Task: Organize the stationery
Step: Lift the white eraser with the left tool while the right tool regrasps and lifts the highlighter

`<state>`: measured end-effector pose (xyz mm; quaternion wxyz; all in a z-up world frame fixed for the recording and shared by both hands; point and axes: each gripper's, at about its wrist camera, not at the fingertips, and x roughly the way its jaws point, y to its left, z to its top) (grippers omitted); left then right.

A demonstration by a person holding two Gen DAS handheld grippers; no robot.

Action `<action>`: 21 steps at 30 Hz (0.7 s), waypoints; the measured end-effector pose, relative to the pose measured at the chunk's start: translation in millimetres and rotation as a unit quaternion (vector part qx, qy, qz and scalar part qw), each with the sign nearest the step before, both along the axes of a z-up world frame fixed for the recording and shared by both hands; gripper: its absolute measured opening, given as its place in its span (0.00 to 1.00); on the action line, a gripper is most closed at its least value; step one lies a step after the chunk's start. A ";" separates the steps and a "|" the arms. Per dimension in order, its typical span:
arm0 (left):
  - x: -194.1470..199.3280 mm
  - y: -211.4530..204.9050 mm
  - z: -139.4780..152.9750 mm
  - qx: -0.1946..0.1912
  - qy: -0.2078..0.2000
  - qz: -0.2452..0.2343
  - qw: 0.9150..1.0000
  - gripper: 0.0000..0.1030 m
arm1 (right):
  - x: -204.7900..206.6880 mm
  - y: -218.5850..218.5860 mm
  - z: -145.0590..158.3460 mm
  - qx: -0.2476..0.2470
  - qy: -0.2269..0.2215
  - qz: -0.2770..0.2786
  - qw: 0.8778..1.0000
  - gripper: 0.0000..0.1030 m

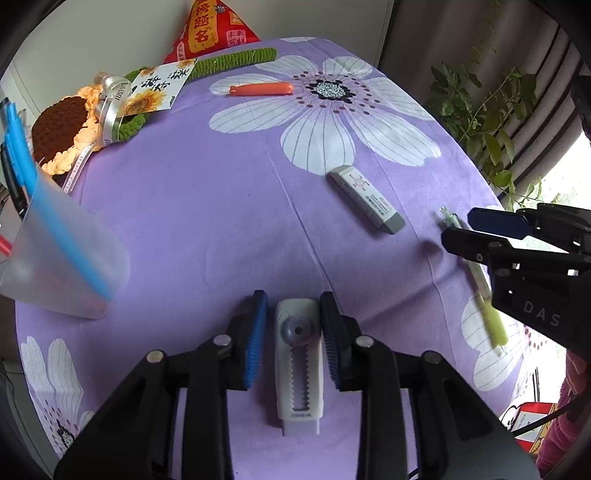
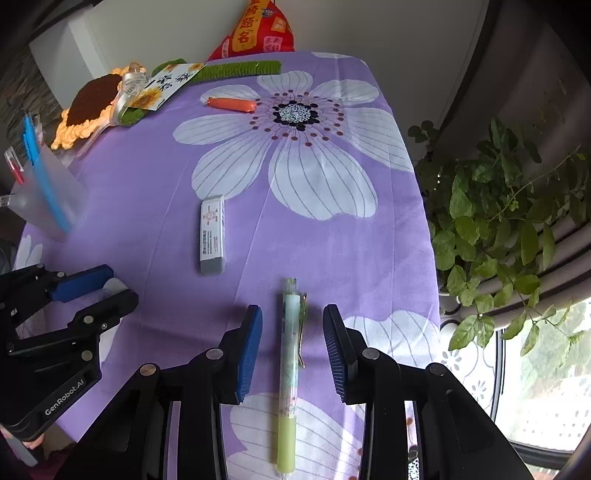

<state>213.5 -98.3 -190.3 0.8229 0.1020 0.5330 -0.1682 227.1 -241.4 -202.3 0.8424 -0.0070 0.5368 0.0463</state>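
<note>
A white utility knife [image 1: 299,365] with a grey wheel lies on the purple flowered cloth [image 1: 207,206]. My left gripper [image 1: 293,298] is shut on its sides. A thin strip of cloth shows by the left pad [image 1: 255,339]. In the right wrist view a green pen [image 2: 290,369] lies lengthwise between the fingers of my right gripper [image 2: 292,309]. That gripper is open, with clear gaps on both sides of the pen. A grey-white eraser [image 1: 365,199] [image 2: 212,234] and an orange pen [image 1: 262,89] [image 2: 232,104] lie farther off. A frosted cup [image 1: 62,258] [image 2: 48,199] at the left holds blue and red pens.
A crochet sunflower [image 1: 59,133], a card and a green crochet stem [image 1: 236,59] lie at the far left corner, with a red bag [image 1: 210,29] behind. A leafy plant [image 2: 498,221] stands past the table's right edge. My right gripper [image 1: 456,226] shows at the left wrist view's right side.
</note>
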 end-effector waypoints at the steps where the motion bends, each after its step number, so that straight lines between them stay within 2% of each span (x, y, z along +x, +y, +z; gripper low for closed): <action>1: 1.0 -0.2 0.0 0.001 0.000 0.000 1.000 0.23 | 2.6 1.2 -0.5 0.000 0.001 0.001 1.000 0.33; 4: 1.5 0.3 0.3 0.001 0.000 -0.003 1.000 0.22 | 6.7 6.4 -4.8 -0.005 0.010 0.005 1.000 0.31; 6: 1.0 2.3 1.9 -0.005 0.001 -0.003 1.000 0.22 | 7.4 6.5 -5.1 -0.010 0.006 0.001 1.000 0.15; 9: -1.6 5.6 8.8 -0.014 -0.004 -0.001 1.000 0.22 | 5.9 0.1 -1.4 0.014 0.003 -0.010 1.000 0.15; 14: -9.0 13.6 32.3 -0.037 -0.026 -0.001 0.999 0.22 | -9.0 -3.3 25.1 0.037 -0.032 -0.011 0.999 0.15; 21: -23.9 20.1 59.5 -0.059 -0.059 -0.002 0.996 0.22 | -38.2 -1.4 66.6 0.039 -0.089 -0.007 0.995 0.15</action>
